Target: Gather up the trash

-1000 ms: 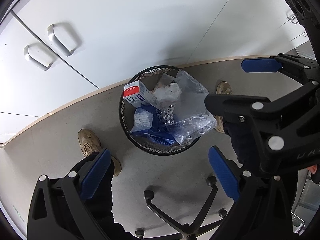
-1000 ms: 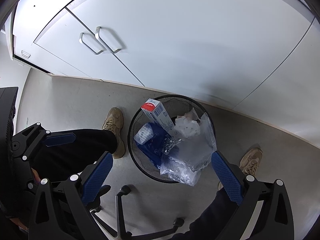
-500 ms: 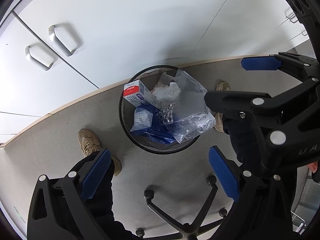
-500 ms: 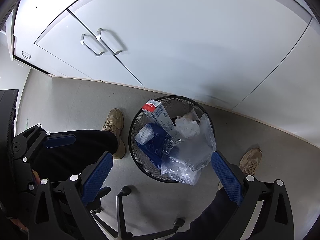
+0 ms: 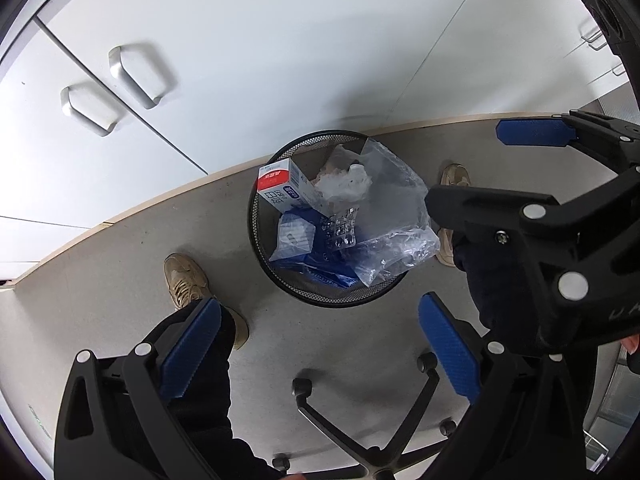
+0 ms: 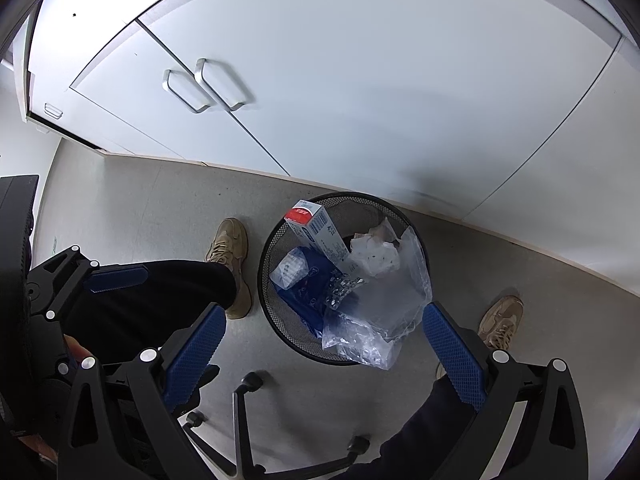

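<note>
The bin (image 5: 325,296) sits on the floor, full of trash, far below both tools. The left tool (image 5: 320,344) and right tool (image 6: 324,352) are wide apart, holding nothing.

Black mesh bin (image 5: 320,298), overfilled with trash (image 5: 344,220)

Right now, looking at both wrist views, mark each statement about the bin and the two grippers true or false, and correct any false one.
1. The mesh bin stands on the floor. True.
2. The left gripper holds the carton. False: its jaws are open and empty.
3. The red-topped carton leans inside the bin. True.
4. The clear plastic bag lies flat at the bottom. False: it hangs over the rim.
5. The right gripper is shut. False: open.
</note>
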{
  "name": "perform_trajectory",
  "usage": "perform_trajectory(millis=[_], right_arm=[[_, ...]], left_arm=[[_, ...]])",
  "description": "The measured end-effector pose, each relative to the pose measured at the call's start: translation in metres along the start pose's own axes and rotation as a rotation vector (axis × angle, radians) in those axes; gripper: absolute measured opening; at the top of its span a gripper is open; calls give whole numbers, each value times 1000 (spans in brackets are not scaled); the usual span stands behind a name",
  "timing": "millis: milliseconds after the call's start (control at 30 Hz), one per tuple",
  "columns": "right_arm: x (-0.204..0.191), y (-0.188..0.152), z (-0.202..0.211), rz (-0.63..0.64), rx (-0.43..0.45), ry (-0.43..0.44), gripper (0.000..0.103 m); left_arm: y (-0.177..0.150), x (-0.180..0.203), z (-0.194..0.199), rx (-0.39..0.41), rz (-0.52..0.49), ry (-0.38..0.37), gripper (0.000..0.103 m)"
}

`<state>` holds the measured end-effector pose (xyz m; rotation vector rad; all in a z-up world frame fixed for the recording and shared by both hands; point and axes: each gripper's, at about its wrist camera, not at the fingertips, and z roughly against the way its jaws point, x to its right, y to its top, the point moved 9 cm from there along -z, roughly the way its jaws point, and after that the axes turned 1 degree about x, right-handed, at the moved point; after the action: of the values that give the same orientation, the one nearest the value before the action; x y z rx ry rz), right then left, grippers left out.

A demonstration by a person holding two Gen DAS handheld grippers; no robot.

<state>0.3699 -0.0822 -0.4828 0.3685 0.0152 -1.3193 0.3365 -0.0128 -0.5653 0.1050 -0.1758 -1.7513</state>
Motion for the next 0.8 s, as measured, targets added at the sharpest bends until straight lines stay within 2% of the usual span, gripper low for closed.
perform_trajectory(millis=[800], right_arm=[[-1, -1, 2, -1, 4, -20, 99]], left_arm=[[-3, 4, -2, -15, 5, -15, 98]])
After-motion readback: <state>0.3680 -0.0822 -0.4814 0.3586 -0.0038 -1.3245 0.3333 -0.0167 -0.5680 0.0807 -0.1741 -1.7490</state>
